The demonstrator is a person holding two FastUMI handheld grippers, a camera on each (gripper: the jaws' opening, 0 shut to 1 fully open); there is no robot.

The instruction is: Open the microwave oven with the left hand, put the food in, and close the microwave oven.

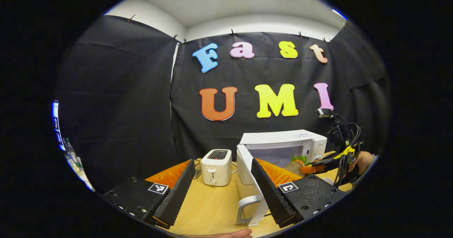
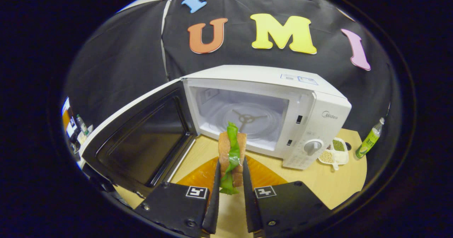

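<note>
Sandwich of brown bread and green lettuce [image 2: 232, 152] is pinched between your right gripper [image 2: 230, 167] fingers, just before the white microwave oven [image 2: 318, 114], whose door [image 2: 141, 139] stands open. Your left gripper [image 1: 223, 172] is wide open, holding nothing.

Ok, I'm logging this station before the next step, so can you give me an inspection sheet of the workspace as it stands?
Surface: light wooden table, with an orange mat in front of the oven.
Job's things: white microwave oven, its door swung wide open, glass turntable bare; sandwich with green lettuce outside the cavity, held before the opening.
Clutter: white toaster, divided white dish of beans, green plastic bottle.
Grippers: left gripper open, holding nothing, next to the door's handle; right gripper shut on the sandwich.
Cables: black wires on the right gripper.
Surroundings: black cloth wall, white ceiling.
</note>
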